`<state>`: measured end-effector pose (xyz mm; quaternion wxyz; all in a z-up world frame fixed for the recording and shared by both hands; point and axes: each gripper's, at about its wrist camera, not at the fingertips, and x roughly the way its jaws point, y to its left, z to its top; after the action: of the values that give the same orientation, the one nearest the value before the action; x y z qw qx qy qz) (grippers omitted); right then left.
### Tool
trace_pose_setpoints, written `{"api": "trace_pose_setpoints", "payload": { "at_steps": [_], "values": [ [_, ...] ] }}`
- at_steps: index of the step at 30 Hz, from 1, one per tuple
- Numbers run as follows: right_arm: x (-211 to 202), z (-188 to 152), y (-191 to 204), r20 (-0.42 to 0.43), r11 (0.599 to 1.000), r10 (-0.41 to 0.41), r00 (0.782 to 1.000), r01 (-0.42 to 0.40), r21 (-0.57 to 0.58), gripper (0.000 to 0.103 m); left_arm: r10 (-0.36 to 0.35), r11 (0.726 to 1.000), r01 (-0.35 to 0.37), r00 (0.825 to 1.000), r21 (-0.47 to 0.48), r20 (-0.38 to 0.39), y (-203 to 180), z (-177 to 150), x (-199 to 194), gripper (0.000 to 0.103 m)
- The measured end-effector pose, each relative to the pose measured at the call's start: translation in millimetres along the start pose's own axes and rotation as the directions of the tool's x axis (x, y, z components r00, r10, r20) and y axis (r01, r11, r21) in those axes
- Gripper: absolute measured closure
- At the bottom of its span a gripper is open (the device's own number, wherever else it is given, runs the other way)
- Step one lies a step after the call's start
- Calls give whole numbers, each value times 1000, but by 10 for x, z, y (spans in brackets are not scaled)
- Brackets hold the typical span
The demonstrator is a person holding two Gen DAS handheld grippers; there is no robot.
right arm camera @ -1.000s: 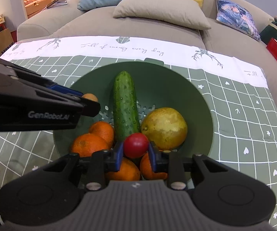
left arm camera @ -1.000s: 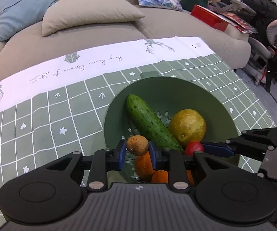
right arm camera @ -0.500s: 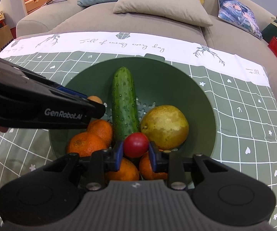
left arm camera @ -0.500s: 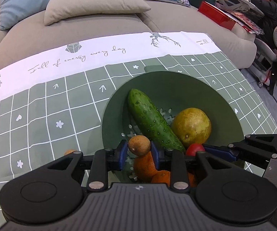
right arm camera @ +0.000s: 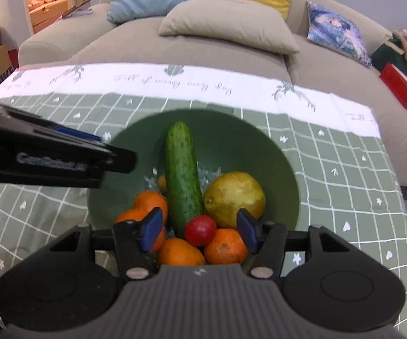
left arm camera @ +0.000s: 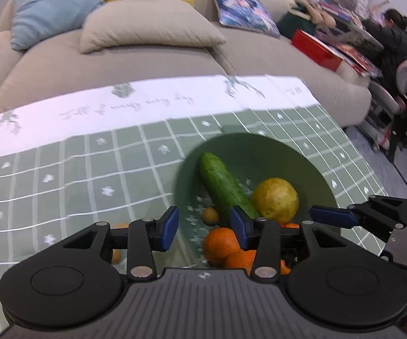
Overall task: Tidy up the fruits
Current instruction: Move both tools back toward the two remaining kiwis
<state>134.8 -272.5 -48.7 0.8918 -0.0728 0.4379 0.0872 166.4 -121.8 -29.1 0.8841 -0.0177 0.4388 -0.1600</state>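
A green bowl (right arm camera: 243, 135) on the checked cloth holds a cucumber (right arm camera: 182, 178), a yellow pear (right arm camera: 234, 196), several oranges (right arm camera: 226, 245), a red tomato (right arm camera: 200, 230) and a small brown fruit (left arm camera: 210, 215). My right gripper (right arm camera: 200, 228) hangs over the bowl's near side, its jaws opening. The tomato lies on the oranges between its pads, untouched. My left gripper (left arm camera: 204, 227) is over the bowl's left rim (left arm camera: 180, 186), jaws opening and empty, with the brown fruit lying below beside the cucumber (left arm camera: 226, 188). One of the left gripper's fingers (right arm camera: 62, 155) crosses the right wrist view.
An orange (left arm camera: 115, 255) lies on the cloth left of the bowl, partly hidden by my left gripper. Behind the table stands a beige sofa (right arm camera: 203, 50) with cushions. A red box (left arm camera: 316, 49) and a seated person (left arm camera: 392, 36) are at the far right.
Both grippers have opened. The left one let the small brown fruit drop into the bowl and rose a little. The right one let the tomato go onto the oranges.
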Motion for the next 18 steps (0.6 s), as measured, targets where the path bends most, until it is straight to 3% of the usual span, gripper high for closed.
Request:
{"api": "trace_pose_setpoints", "payload": {
  "at_steps": [6,14,18],
  "values": [
    [-170,85,189,65,999,14,998,-16,35,48,63,998,-61,997,-35,43,272,-68,-259,53],
    [-287,113,614,145,996,74,987,-81,44,48,136,986,-133,990,-97,34,728,-308,-477,53],
    [-299,81,846,173,995,92,981,-98,27,54,162,980,-157,986,-124,34,910,-443,-551,53]
  ]
}}
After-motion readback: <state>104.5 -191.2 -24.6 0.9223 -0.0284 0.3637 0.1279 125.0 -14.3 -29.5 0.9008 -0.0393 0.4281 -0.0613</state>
